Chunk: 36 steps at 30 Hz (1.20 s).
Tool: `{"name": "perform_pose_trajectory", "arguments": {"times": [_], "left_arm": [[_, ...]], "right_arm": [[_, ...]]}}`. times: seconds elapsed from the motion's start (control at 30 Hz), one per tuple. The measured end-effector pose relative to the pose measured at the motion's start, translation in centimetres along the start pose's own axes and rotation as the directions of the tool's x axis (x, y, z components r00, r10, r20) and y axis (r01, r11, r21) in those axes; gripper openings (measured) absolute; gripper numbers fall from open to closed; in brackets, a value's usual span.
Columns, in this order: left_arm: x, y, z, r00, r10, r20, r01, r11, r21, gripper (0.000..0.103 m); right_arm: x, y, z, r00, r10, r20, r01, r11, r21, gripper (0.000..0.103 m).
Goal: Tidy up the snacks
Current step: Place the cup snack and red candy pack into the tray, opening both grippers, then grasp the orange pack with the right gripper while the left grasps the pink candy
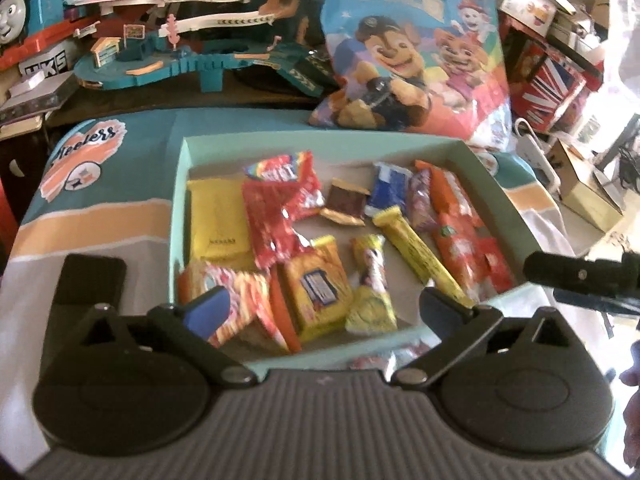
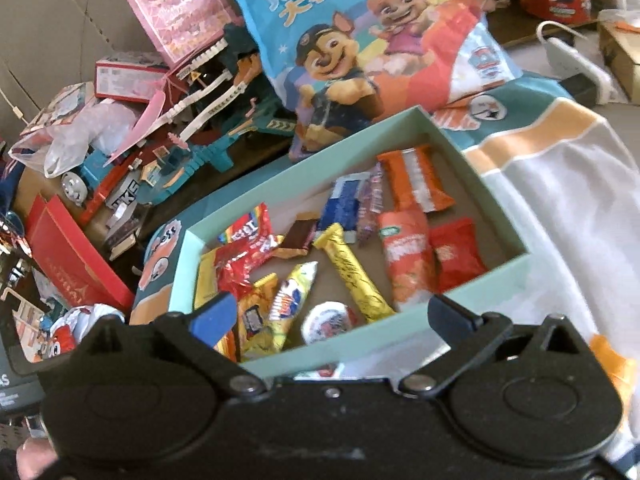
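A shallow mint-green box [image 1: 320,139] [image 2: 486,270] on a printed cloth holds several snacks: a red candy bag [image 1: 276,208] [image 2: 244,252], a yellow packet [image 1: 214,220], a long gold bar [image 1: 420,252] [image 2: 354,276], an orange-red packet [image 1: 464,240] [image 2: 406,258], a blue wrapper [image 1: 388,188] [image 2: 346,204], a small brown square [image 1: 346,202] [image 2: 300,236] and a round white snack [image 2: 328,320]. My left gripper [image 1: 324,304] is open and empty over the box's near edge. My right gripper [image 2: 332,312] is open and empty over the near edge too. The right gripper's finger shows in the left wrist view [image 1: 576,274].
A large cartoon-dog snack bag [image 1: 412,48] [image 2: 360,44] leans behind the box. A toy track set [image 1: 192,40] [image 2: 208,120] and a toy train [image 1: 16,12] stand at the back left. Boxes [image 1: 552,80] and a red box [image 2: 68,276] crowd the sides. A black phone [image 1: 90,276] lies on the cloth.
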<state>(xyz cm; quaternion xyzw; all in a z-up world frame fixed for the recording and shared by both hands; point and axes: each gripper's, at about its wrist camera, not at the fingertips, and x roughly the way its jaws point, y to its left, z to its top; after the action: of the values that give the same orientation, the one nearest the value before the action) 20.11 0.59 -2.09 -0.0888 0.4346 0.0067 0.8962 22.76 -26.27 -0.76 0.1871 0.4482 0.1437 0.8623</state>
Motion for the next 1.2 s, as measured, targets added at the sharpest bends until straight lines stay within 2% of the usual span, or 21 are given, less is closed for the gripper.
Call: {"name": "perform_pose_trajectory", "arguments": {"times": [0.2, 0.33, 0.53, 0.6, 0.67, 0.73, 0.77, 0.83, 1.03, 1.1, 1.13, 1.17, 1.2], "left_arm": [[-0.2, -1.5, -3.1, 0.999, -0.022, -0.049, 0.023, 0.999, 0.024, 0.103], [1.1, -2.0, -4.6, 0.995, -0.028, -0.098, 0.03, 0.999, 0.019, 0.103], [2.8, -3.2, -5.9, 0.988, -0.062, -0.143, 0.068, 0.997, 0.042, 0.102], [3.0, -3.8, -6.2, 0.987, -0.08, -0.143, 0.088, 0.994, 0.057, 0.09], [3.3, -4.4, -6.7, 0.982, -0.1, -0.157, 0.113, 0.991, 0.072, 0.071], [3.4, -4.8, -7.1, 0.979, -0.114, -0.167, 0.128, 0.989, 0.077, 0.065], [3.5, -4.9, -7.3, 0.979, -0.115, -0.17, 0.13, 0.989, 0.075, 0.065], [3.7, -4.9, -7.7, 0.976, -0.119, -0.181, 0.134, 0.989, 0.068, 0.065], [5.3, -5.8, -7.7, 0.974, -0.081, -0.213, 0.102, 0.991, 0.091, 0.067], [5.6, -6.5, -7.8, 0.979, -0.058, -0.195, 0.083, 0.989, 0.122, 0.067], [5.6, -6.9, -7.9, 0.982, -0.049, -0.184, 0.076, 0.987, 0.14, 0.053], [5.5, -7.3, -8.0, 0.984, -0.039, -0.176, 0.068, 0.984, 0.165, 0.028], [5.4, -7.6, -8.1, 0.984, -0.032, -0.174, 0.065, 0.981, 0.184, 0.029]], "right_arm": [[-2.2, -3.9, -2.2, 0.999, -0.052, 0.006, 0.051, 0.996, 0.075, 0.103], [-3.3, -7.5, -3.5, 0.994, -0.112, 0.009, 0.109, 0.983, 0.145, 0.103], [-4.0, -12.3, -5.7, 0.97, -0.242, 0.009, 0.233, 0.943, 0.236, 0.103], [-3.8, -13.1, -6.4, 0.955, -0.297, 0.005, 0.288, 0.928, 0.236, 0.097], [-3.3, -13.6, -6.9, 0.946, -0.323, -0.006, 0.317, 0.923, 0.217, 0.082], [-2.6, -13.5, -7.3, 0.943, -0.332, -0.018, 0.33, 0.926, 0.184, 0.073], [-2.4, -13.1, -7.5, 0.937, -0.35, -0.008, 0.348, 0.925, 0.151, 0.06], [-2.0, -12.4, -7.8, 0.936, -0.352, -0.003, 0.351, 0.931, 0.097, 0.047], [-1.2, -9.3, -8.5, 0.957, -0.289, -0.006, 0.289, 0.957, 0.028, 0.046], [-1.1, -8.7, -8.8, 0.962, -0.272, -0.013, 0.272, 0.962, 0.016, 0.046], [-1.0, -8.4, -8.8, 0.963, -0.271, -0.014, 0.271, 0.963, 0.011, 0.046], [-1.0, -8.3, -8.9, 0.963, -0.268, -0.014, 0.269, 0.963, 0.005, 0.046], [-1.0, -8.3, -9.0, 0.964, -0.266, -0.014, 0.266, 0.964, 0.003, 0.046]]}}
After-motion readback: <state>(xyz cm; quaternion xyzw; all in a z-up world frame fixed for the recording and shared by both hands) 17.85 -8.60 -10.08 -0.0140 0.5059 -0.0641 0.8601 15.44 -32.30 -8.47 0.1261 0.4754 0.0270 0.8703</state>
